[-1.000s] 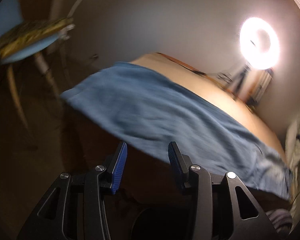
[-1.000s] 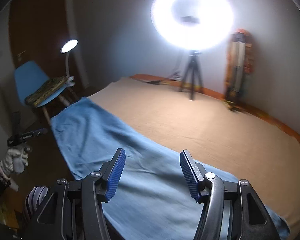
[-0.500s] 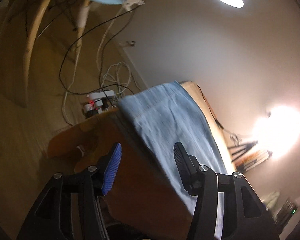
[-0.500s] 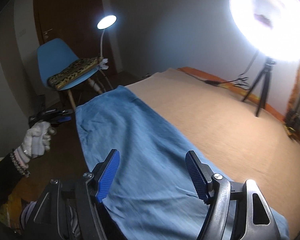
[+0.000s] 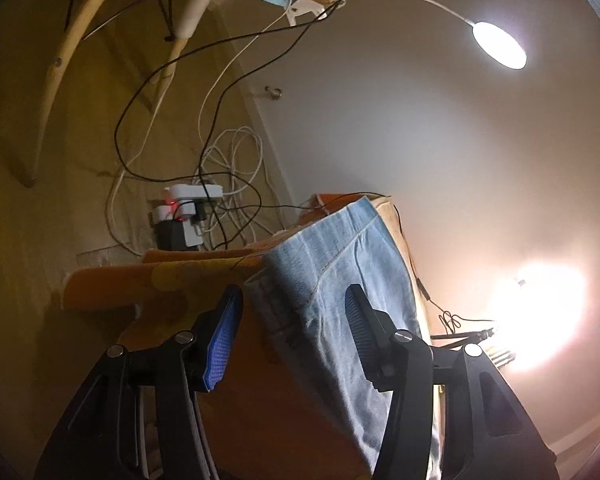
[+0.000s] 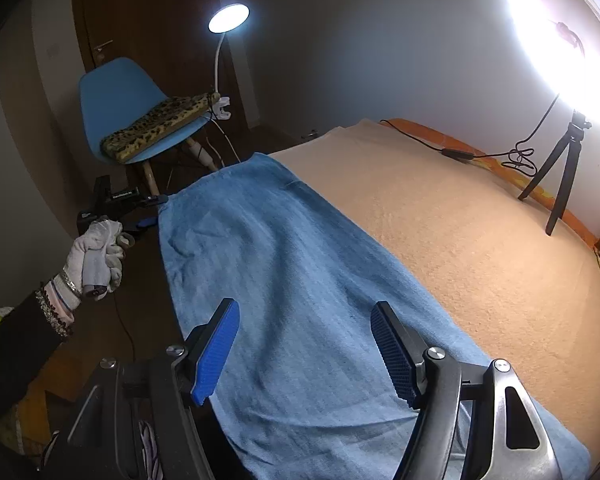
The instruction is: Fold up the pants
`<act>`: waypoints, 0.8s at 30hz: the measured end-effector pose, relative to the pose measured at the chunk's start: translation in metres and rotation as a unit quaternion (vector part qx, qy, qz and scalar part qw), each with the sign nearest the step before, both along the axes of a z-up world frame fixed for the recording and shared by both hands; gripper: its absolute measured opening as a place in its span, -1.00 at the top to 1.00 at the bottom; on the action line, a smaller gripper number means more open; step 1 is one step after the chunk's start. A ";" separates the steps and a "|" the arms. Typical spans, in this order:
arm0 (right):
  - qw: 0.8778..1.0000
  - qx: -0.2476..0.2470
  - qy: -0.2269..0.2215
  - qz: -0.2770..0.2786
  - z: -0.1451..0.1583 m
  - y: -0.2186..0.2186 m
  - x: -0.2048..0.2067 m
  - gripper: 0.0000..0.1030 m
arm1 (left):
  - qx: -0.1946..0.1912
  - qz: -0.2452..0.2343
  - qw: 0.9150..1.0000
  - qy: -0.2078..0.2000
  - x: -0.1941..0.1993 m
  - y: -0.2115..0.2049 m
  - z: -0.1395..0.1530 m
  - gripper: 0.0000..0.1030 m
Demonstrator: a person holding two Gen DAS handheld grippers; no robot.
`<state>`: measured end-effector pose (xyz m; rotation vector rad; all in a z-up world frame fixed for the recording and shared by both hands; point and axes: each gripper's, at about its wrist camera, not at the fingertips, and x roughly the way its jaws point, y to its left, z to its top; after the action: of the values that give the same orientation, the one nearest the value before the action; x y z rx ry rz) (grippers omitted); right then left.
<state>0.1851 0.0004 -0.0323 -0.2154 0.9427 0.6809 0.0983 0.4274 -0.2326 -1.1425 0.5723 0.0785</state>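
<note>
**Both grippers lined up on the near edge of the pants, nothing gripped yet**

You had the pants [image 6: 300,280] laid out long along the near edge of the bed [image 6: 460,208], one end reaching the left corner by the blue chair [image 6: 112,96] — a layout that put both ends within reach of a hand. Your left gripper [image 5: 288,320] sat low at that left corner, rolled on its side so its jaws could straddle the hem hanging over the edge; the jaws were closing, about half apart, with the denim between them but the pads not yet pressing on it. Your right gripper [image 6: 304,344] hovered over the other stretch of the cloth, pointing steeply down, its jaws set wide and holding nothing (the fabric lay below them, apart from the pads). I judged you were setting up to lift both ends and bring one over the other.

Counted: one pair of pants, two grippers, one gloved left hand [image 6: 98,248] in view, one chair, one gooseneck lamp [image 6: 228,18], one ring light [image 6: 560,32] on a tripod.
</note>
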 end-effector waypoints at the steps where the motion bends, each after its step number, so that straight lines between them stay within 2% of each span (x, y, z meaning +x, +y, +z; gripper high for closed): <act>1: 1.000 0.000 0.000 -0.002 0.000 0.001 0.000 -0.37 | 0.000 0.002 1.000 -0.001 0.000 0.000 0.001 0.02; 7: 1.000 -0.004 0.002 -0.008 0.000 0.001 0.000 -0.40 | 0.014 0.006 0.999 -0.028 -0.007 -0.003 0.012 0.15; 10: 1.000 -0.003 0.006 -0.008 -0.003 0.003 0.001 -0.40 | 0.029 0.002 0.999 -0.028 -0.006 -0.006 0.016 0.18; 15: 1.000 -0.004 0.011 0.000 -0.009 0.010 0.002 -0.41 | 0.053 0.001 0.999 -0.005 0.004 -0.011 0.016 0.18; 18: 1.000 -0.004 0.012 0.007 -0.011 0.015 0.001 -0.41 | 0.105 0.009 0.994 0.005 0.008 -0.019 0.024 0.78; 22: 1.000 -0.003 0.015 0.011 -0.011 0.021 0.004 -0.41 | 0.185 0.004 0.983 0.000 0.010 -0.034 0.039 0.79; 24: 1.000 0.000 0.018 0.013 -0.012 0.026 0.008 -0.41 | 0.229 -0.008 0.973 -0.009 0.010 -0.044 0.050 0.79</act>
<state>0.1934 0.0262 -0.0439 -0.2169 0.9763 0.7099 0.1086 0.3833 -0.1830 -0.6896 0.5136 0.1773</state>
